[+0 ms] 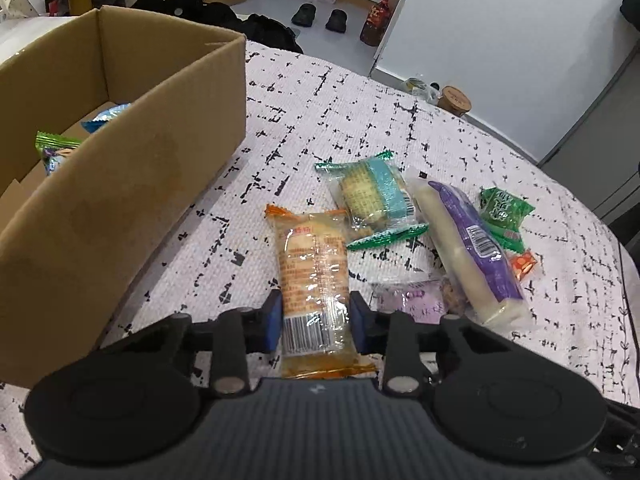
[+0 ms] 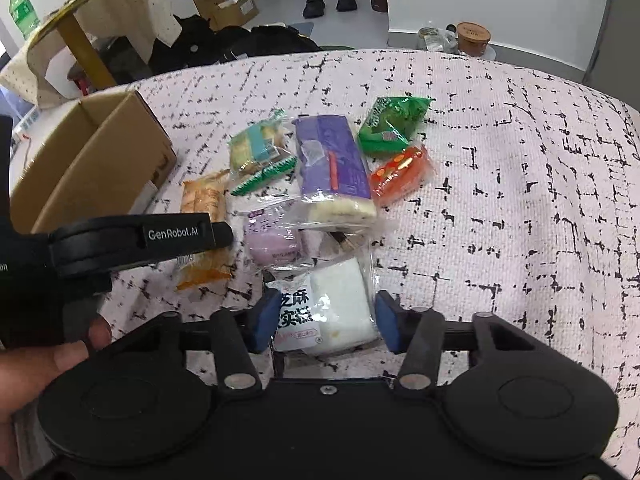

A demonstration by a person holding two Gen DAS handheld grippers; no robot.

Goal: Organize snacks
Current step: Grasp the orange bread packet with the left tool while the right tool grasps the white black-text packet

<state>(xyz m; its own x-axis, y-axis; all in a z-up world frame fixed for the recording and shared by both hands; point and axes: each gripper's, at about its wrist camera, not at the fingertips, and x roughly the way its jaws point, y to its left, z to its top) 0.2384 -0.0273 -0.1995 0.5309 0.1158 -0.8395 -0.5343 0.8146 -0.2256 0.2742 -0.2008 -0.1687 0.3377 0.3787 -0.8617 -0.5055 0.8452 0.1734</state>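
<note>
An orange-wrapped biscuit packet lies on the speckled cloth, and my left gripper is shut on its near end, blue pads pressed to both sides. A white cake packet with black lettering sits between the pads of my right gripper, which touch both of its sides. An open cardboard box stands to the left with a green packet and a blue one inside. In the right wrist view the left gripper's black finger crosses over the orange packet.
More snacks lie in a cluster: a teal packet, a long purple packet, a green packet, a red packet and a lilac one. A hand holds the left gripper. The table's far edge borders the floor clutter.
</note>
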